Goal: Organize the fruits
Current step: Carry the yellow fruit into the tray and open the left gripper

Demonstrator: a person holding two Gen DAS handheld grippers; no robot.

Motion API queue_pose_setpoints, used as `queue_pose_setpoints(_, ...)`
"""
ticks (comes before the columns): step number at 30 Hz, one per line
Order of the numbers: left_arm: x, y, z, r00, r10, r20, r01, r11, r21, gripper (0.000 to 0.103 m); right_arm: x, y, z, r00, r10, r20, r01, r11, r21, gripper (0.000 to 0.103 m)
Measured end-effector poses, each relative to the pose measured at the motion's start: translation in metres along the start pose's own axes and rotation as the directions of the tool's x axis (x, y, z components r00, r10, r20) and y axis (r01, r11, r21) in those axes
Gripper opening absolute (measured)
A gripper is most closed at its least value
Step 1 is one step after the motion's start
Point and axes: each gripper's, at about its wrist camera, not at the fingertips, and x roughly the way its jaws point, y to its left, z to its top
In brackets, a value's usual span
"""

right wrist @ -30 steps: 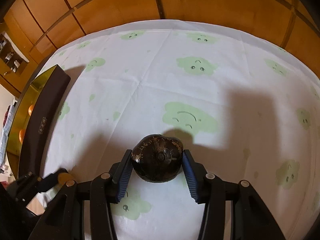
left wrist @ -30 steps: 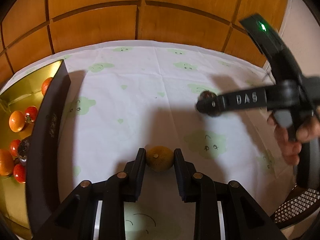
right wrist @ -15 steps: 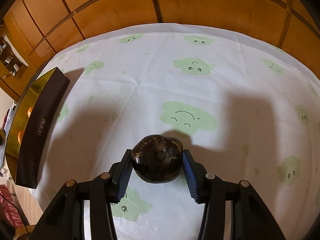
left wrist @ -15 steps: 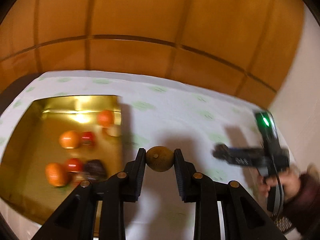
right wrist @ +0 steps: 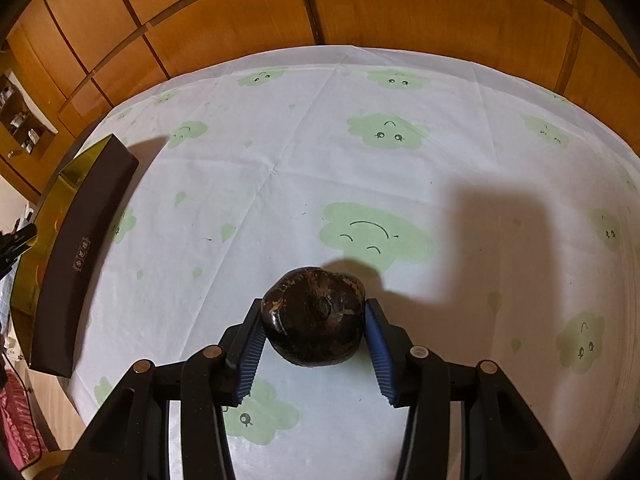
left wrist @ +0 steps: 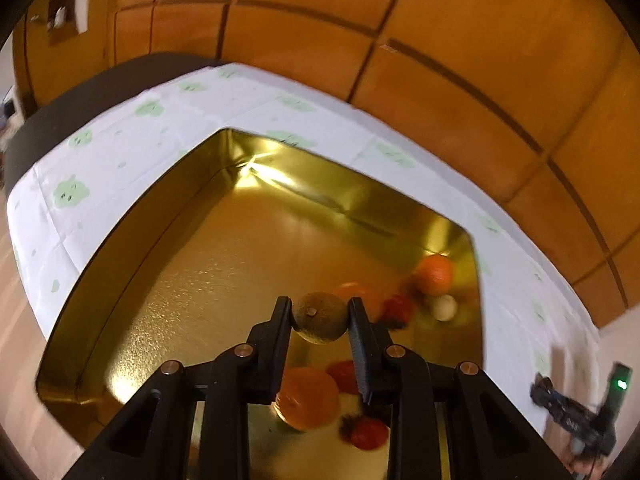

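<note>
My left gripper (left wrist: 319, 317) is shut on a small brown-green round fruit (left wrist: 320, 317) and hangs over the gold-lined box (left wrist: 168, 280). Inside the box lie oranges (left wrist: 434, 274) (left wrist: 308, 398), red tomatoes (left wrist: 368, 432) and a small white fruit (left wrist: 443, 306), all blurred. My right gripper (right wrist: 314, 322) is shut on a dark, glossy round fruit (right wrist: 314, 316) above the white cloth with green cloud faces (right wrist: 360, 168). The right gripper (left wrist: 576, 412) also shows at the lower right of the left wrist view.
The box's dark outer wall (right wrist: 80, 256) stands at the cloth's left edge in the right wrist view. Orange wood panelling (right wrist: 320, 4) runs behind the table. A shelf with small items (right wrist: 20, 124) sits at the far left.
My left gripper has swung left with the brown-green fruit, from over the cloth to over the box, and rolled. The right gripper holds still with the dark fruit.
</note>
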Motion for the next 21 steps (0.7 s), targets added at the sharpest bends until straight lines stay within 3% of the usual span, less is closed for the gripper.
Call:
queue_pose_setpoints(8,0.031,-0.001,0.000,0.998,0.004,-0.056,-0.005,1.000,-0.018,0.029,-0.001,0.003,0.000,1.000,-0.014,0.003,0.014,1.000,-0.005,0.048)
queue_pose_setpoints(15,0.030,-0.006,-0.006,0.998,-0.021,-0.054,0.022,0.999,0.024,0.034,-0.001,0.002,0.000,1.000,-0.016,0.002,0.016,1.000,-0.003,0.048)
queue_pose_setpoints(21,-0.004,-0.013,-0.016,0.999,0.030,0.034,-0.033,0.995,0.094,0.049,0.000,0.003,0.002,1.000,-0.027,-0.005,0.027,1.000,-0.007,0.048)
